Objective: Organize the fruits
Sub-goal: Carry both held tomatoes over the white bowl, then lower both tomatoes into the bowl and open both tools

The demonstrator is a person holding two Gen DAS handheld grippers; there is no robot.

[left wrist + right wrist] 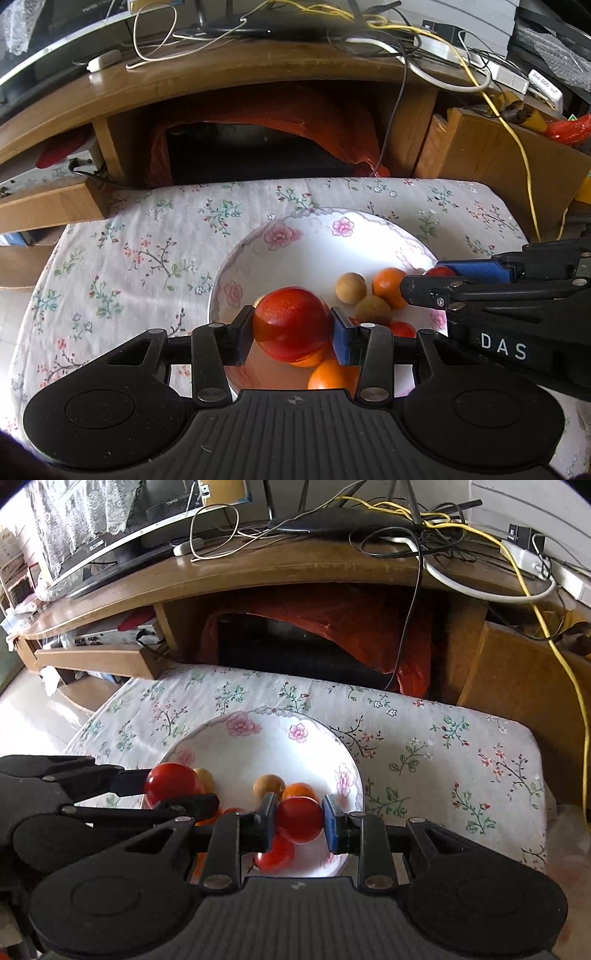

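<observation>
Over the white floral ceramic bowl [295, 240] near the tabletop's far edge, the left tongs [291, 328] clamped a large glossy red round fruit [291, 321]; the right tongs [298, 821] pinched a smaller red round fruit [299, 819]. Crowded together, the two could collide, and either smooth fruit might slip free.

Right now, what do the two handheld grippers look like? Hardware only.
Both match: the left gripper and right gripper are matte black plastic with ribbed centre bodies, round side housings, silver pivot bolts, one black and one blue finger pad. White "DAS" lettering marks the right one's side. No cables or sleeves visible.
</observation>
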